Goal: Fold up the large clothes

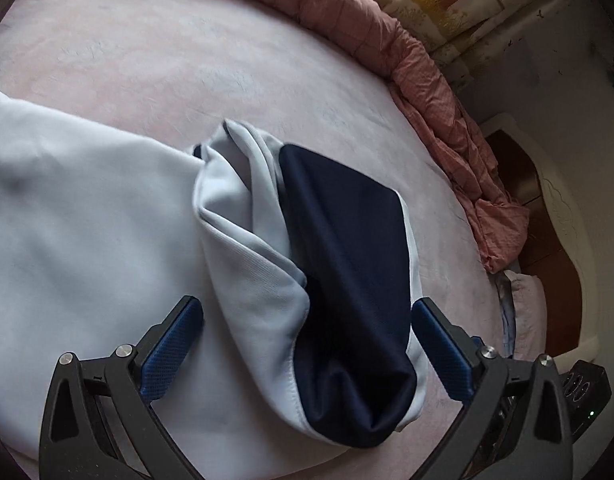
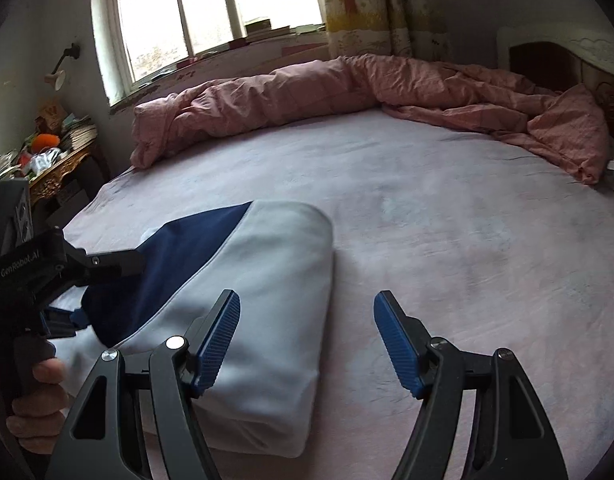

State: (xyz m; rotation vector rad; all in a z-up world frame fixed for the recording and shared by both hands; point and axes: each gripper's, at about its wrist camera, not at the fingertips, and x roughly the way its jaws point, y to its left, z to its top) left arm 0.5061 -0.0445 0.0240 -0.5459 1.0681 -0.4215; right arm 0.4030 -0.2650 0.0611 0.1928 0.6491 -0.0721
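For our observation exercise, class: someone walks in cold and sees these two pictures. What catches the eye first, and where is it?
First, the pale grey garment with its dark navy panel, folded on the near part of the pink bed sheet. Next, the rumpled pink quilt heaped along the bed's far edge under the bright window. The left gripper stands open astride the navy sleeve end, and the right gripper hangs open at the fold's edge.
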